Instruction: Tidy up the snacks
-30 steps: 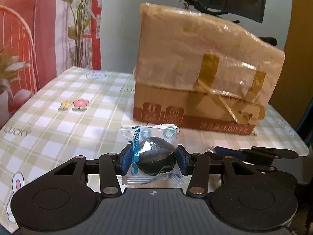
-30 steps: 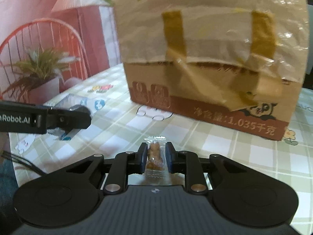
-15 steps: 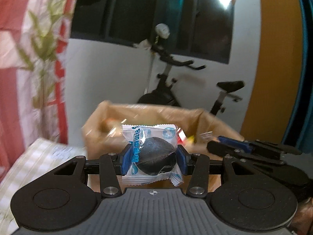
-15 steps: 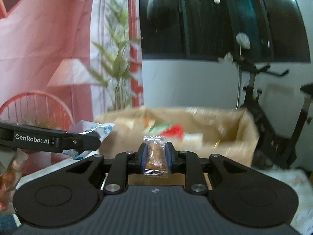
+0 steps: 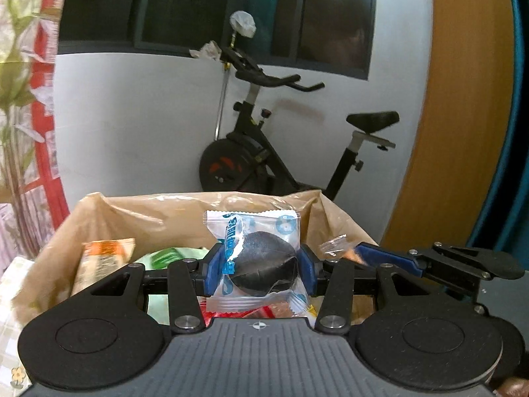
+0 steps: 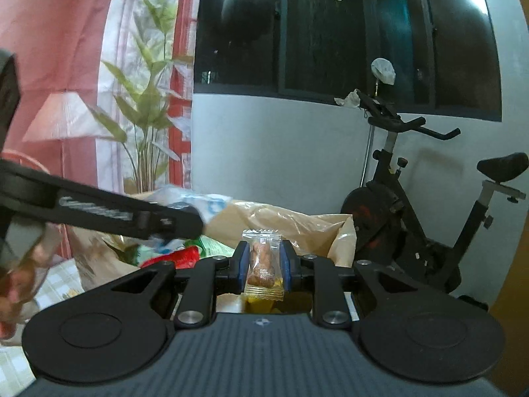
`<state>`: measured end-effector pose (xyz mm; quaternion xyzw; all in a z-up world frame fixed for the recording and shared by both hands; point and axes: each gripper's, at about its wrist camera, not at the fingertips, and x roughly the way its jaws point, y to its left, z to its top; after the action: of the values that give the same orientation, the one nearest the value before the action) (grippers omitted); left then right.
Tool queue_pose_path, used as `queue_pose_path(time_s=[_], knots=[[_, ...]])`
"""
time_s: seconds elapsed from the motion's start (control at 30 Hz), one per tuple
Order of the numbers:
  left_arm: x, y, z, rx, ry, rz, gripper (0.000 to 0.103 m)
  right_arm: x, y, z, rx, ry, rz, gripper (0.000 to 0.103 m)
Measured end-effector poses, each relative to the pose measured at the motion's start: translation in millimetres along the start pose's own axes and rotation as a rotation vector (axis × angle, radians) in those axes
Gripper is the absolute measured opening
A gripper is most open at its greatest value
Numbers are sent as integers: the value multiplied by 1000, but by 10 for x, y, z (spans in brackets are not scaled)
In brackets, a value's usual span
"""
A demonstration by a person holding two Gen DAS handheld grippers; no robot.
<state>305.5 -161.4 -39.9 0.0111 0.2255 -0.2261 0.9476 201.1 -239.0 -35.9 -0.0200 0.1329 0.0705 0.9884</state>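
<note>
Blue pads of the left gripper (image 5: 258, 273) clamped on a clear, blue-printed packet with a dark round snack (image 5: 256, 258) inside, held upright above the open cardboard box (image 5: 109, 213). Just to the right in the left wrist view, the right gripper (image 5: 355, 254) seen side-on, blue-tipped, with a crinkled wrapper edge showing at its tip. In the right wrist view, right gripper (image 6: 264, 264) clenched tight on a small clear packet of brown nuts (image 6: 263, 263), upright between the pads, also over the box (image 6: 297, 223). To the left there, the left gripper (image 6: 185, 220) crossing the frame, blurred, with its blue-and-white packet (image 6: 201, 203) at the tip; a blurred hand (image 6: 20, 271) at the left edge. Below both tools, inside the box: a tan-and-orange packet (image 5: 102, 258) standing at the left, green wrappers (image 5: 172, 254), red wrappers (image 6: 180, 256) and something yellow (image 6: 261, 297), all loosely piled. Box lined with brown plastic film, crumpled at the rim. Checked tablecloth (image 6: 62, 278) visible beside the box at lower left. Farther back, a black exercise bike (image 5: 264, 162) against a grey wall, dark window above, a plant-printed curtain (image 6: 145, 99) at left.
</note>
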Motion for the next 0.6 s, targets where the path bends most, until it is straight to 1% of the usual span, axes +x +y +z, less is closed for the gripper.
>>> queue_pose_path(time_s=[0.07,0.1,0.13,0.2,0.27,0.37,0.4,0.43,0.47,0.53,0.6], knots=[[85,4,-7,6,17,-28,51,35,0,-19,-19,15,-5,22],[99,28,-20,2,15,-34,53,58,-3,-31,-20,25,-8,22],[111,46,-27,-2,13,-29,61,74,-2,-47,-20,37,-10,22],[110,85,-36,-12,9,-8,71,97,-10,-69,-16,52,-15,23],[65,102,-28,-13,2,-3,73,99,-13,-77,-8,61,-15,31],[-26,84,-27,8,1,9,78,62,-17,-73,8,63,-20,37],[-82,94,-26,16,-2,15,83,42,-15,-64,14,64,-20,39],[-132,79,-27,24,-7,24,88,27,-8,-51,21,64,-21,47],[-174,73,-20,32,-11,33,89,3,-3,-37,29,63,-24,52],[-263,76,-26,46,-14,54,94,-52,5,-10,50,55,-32,77],[-389,90,-43,50,-13,67,95,-121,16,28,80,46,-33,90]])
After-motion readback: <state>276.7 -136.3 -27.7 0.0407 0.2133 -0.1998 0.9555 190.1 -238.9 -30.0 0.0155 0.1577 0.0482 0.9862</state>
